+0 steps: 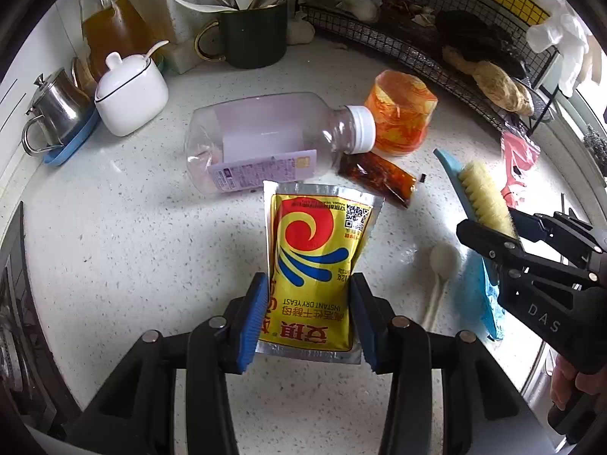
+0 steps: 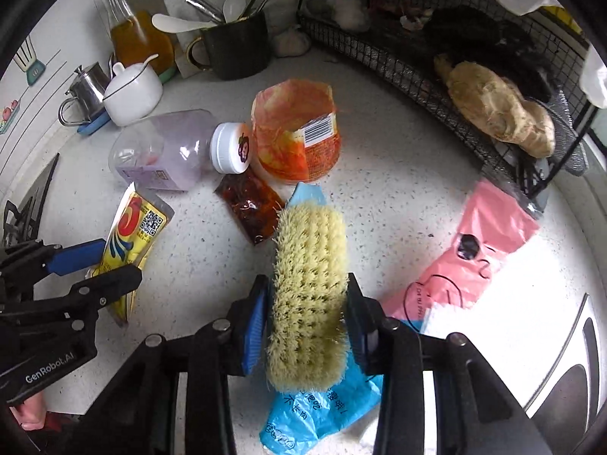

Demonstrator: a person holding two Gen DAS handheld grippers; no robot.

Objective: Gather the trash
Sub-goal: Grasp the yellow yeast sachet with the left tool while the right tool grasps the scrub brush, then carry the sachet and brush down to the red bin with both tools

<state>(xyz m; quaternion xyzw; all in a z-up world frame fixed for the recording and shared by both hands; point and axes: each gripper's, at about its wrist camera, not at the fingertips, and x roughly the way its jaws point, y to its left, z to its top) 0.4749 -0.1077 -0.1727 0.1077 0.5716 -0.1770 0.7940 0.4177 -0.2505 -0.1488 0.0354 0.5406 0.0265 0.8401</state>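
Yeast packet, glossy yellow foil pouch, crinkled, pinched at lower end in left claw above speckled counter. Right claw clamped on scrub brush, stiff pale bristles, blue back. Step: pickup of trash in hand; next likely carry to bag. Left on counter: clear plastic bottle, orange cup, sauce sachet.

Left black hand-held gripper with blue pads, angled steeply downward, clamped on a yellow foil yeast sachet. Right hand-held gripper, likewise tilted down, pinching a pale-bristled scrubbing brush by its sides.
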